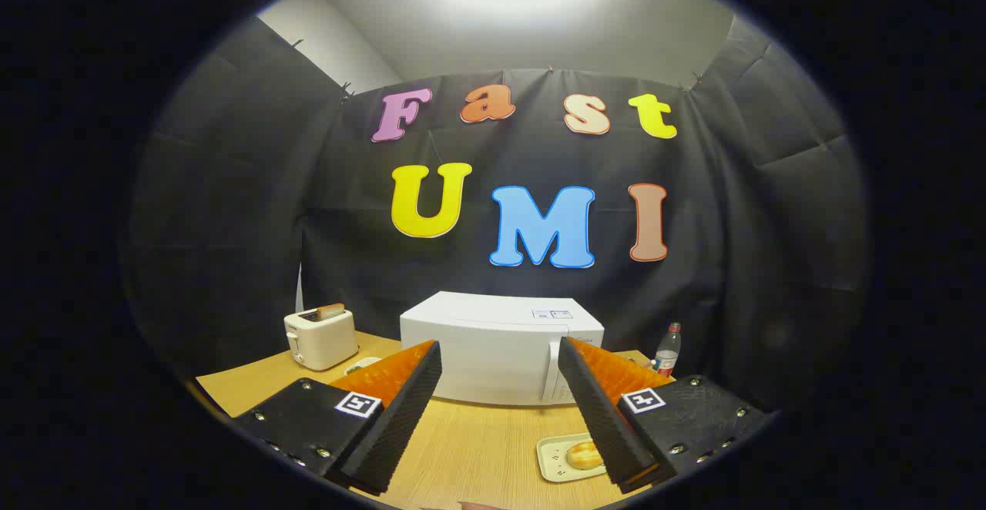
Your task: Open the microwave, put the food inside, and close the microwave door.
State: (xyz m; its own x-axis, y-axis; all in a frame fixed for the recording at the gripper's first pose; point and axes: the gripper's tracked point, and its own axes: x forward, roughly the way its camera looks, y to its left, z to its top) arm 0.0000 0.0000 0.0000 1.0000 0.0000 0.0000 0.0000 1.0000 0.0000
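Microwave door not yet opened; approach step.

Toaster far left; closed microwave beyond the gripper, fingers wide, holding nothing; bun on tray by the right finger. Next, likely: reach the door handle.

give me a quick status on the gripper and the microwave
gripper open, holding nothing, above the table. microwave ahead, door shut. bread roll on tray by one finger. path clear.

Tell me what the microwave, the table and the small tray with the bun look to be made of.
Microwave: white painted metal or plastic, smooth, faint sheen. Table: wood or wood-look laminate, fine grain lines. Tray: likely pale plastic, matte, under the bun. Gripper open, fingers framing the microwave.
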